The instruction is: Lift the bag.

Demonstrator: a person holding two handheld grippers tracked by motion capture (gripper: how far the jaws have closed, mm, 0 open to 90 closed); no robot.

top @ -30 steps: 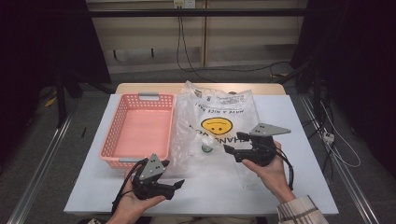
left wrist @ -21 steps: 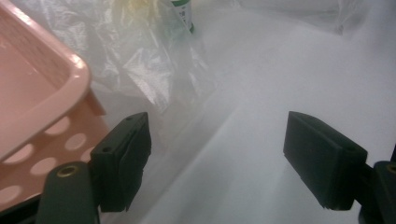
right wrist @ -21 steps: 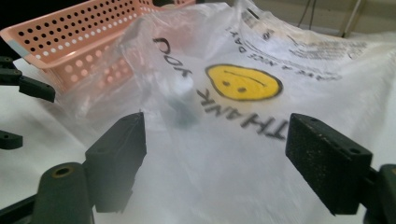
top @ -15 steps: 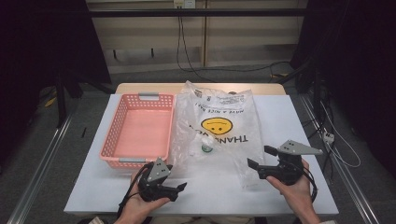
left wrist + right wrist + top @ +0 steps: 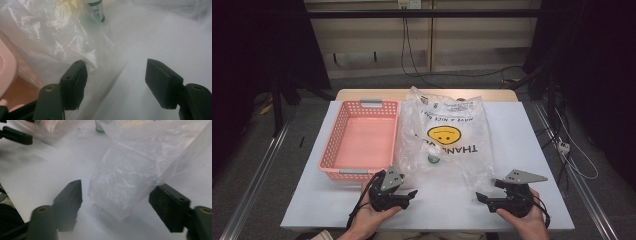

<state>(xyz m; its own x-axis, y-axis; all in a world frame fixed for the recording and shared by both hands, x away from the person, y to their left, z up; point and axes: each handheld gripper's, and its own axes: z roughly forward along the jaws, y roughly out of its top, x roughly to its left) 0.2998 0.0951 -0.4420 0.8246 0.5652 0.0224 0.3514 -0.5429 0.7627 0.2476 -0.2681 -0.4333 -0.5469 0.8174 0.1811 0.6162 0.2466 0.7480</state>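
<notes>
Bag: clear plastic bag (image 5: 447,135) lay flat and crinkled on the white desk (image 5: 532,150), just right of the pink basket (image 5: 362,140); yellow smiley face and dark "THANK" lettering on it, print upside down in the high view.
Bag contents: small bottle (image 5: 432,159) with green-and-white label seen through the plastic, near the bag's middle.
Left gripper (image 5: 409,194): just below the bag's near left corner; jaws apart, had just been closing; bag edge beside one jaw in the left gripper view, nothing pressed.
Right gripper (image 5: 481,197): at the bag's near right corner; jaws apart, had just been closing; bag corner (image 5: 117,192) lay between them, not pinched.
Basket: touching the bag's left edge.
</notes>
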